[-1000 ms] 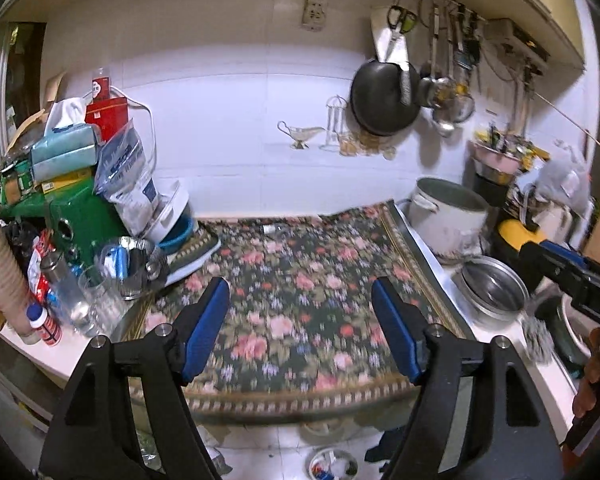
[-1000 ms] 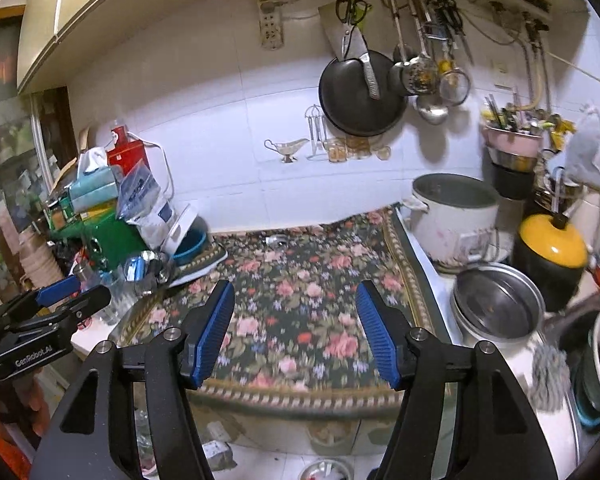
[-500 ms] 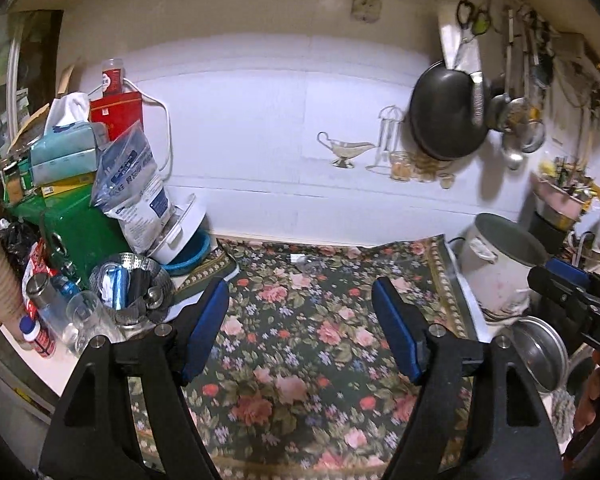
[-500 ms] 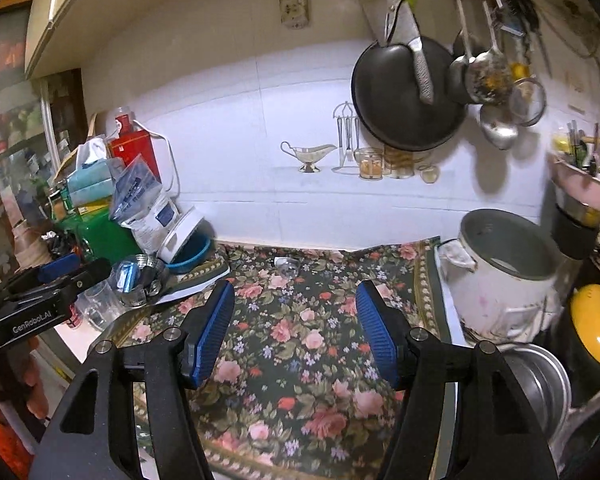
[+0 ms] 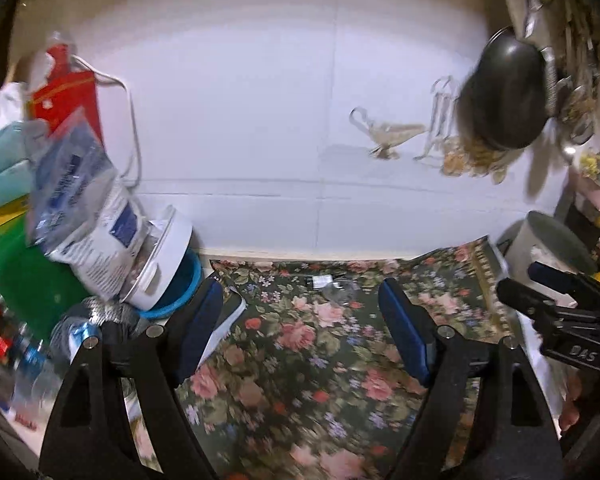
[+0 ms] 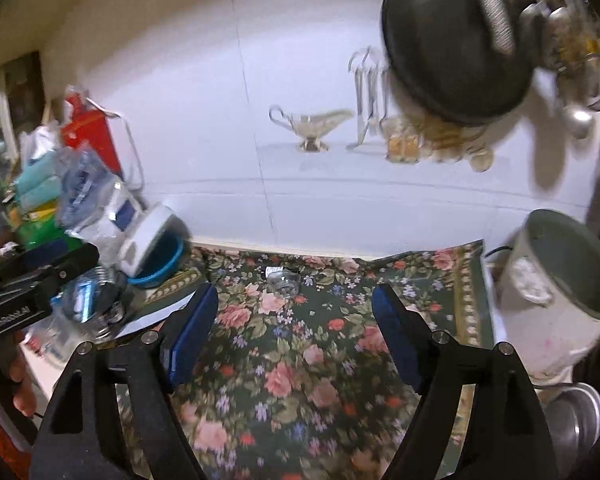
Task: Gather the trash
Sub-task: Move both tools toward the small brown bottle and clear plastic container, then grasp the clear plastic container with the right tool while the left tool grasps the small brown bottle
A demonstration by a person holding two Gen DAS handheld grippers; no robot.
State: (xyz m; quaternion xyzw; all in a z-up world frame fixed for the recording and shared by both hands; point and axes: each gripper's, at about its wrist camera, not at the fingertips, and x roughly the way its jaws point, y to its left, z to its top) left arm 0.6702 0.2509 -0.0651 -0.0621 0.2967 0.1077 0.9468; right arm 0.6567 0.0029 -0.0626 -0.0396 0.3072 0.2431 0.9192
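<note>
From the left wrist view my left gripper [image 5: 300, 316] is spread wide and empty; the clear wrapper scrap [image 5: 332, 286] lies near the floral mat's [image 5: 300, 380] back edge. Motion blur could make me overshoot it. From the right wrist view, my right gripper [image 6: 294, 318] is likewise agape, closer to the scrap [image 6: 282, 280] than half a second ago.

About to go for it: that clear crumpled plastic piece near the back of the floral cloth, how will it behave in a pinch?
The clear crumpled plastic looks thin and see-through, so probably very light and likely to crush rather than resist. Lying loose on the soft floral cloth, it may skid if nudged. Both the right gripper and left gripper are open and empty.
</note>
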